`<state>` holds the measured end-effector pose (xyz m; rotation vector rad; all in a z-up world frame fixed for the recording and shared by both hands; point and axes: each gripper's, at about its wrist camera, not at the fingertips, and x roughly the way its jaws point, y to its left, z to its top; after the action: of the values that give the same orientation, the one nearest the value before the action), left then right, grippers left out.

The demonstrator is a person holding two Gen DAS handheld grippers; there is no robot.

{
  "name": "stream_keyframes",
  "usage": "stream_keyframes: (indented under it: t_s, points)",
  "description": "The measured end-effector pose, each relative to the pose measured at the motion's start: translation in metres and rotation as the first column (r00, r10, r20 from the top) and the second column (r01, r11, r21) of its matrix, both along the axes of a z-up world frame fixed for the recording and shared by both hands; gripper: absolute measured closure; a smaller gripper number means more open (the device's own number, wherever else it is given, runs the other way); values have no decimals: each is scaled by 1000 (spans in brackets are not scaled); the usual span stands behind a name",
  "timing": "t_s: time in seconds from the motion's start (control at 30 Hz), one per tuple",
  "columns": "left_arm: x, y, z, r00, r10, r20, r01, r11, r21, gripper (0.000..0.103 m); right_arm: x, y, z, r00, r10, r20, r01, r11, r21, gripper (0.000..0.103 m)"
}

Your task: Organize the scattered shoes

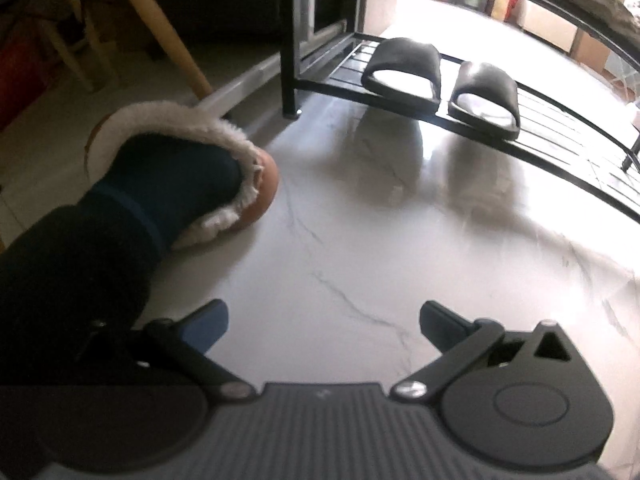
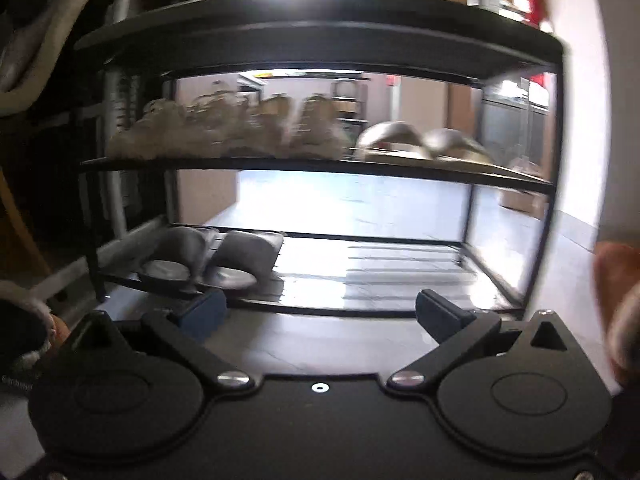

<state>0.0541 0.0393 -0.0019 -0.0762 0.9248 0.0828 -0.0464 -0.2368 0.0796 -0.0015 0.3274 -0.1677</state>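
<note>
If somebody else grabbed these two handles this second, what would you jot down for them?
Left gripper: open, empty, above the marble floor.
Right gripper: open, empty, facing the shoe rack.
Done: black slides paired on the bottom shelf; several light-coloured shoes line the middle shelf, too blurred to count.
Left: a brown fur-lined slipper is on the floor beside the rack, with something dark inside, possibly a foot. An orange-brown shape, perhaps its mate, shows at the right view's edge.

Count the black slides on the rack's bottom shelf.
2. Left slide and right slide sit side by side at the left end of the bottom shelf; nothing seems hidden there.
</note>
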Motion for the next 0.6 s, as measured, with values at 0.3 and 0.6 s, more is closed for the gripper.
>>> stream_keyframes:
  t_s: [0.3,0.6]
  points:
    - [-21,-12,2,993,-109,53,108,994,15,1,-48,-26,-30,987,-156,-47,159,983,87,0]
    - [-35,-21,6,985,-158,71,157,987,15,1,-50,-21,-38,986,-159,-46,163,981,102,0]
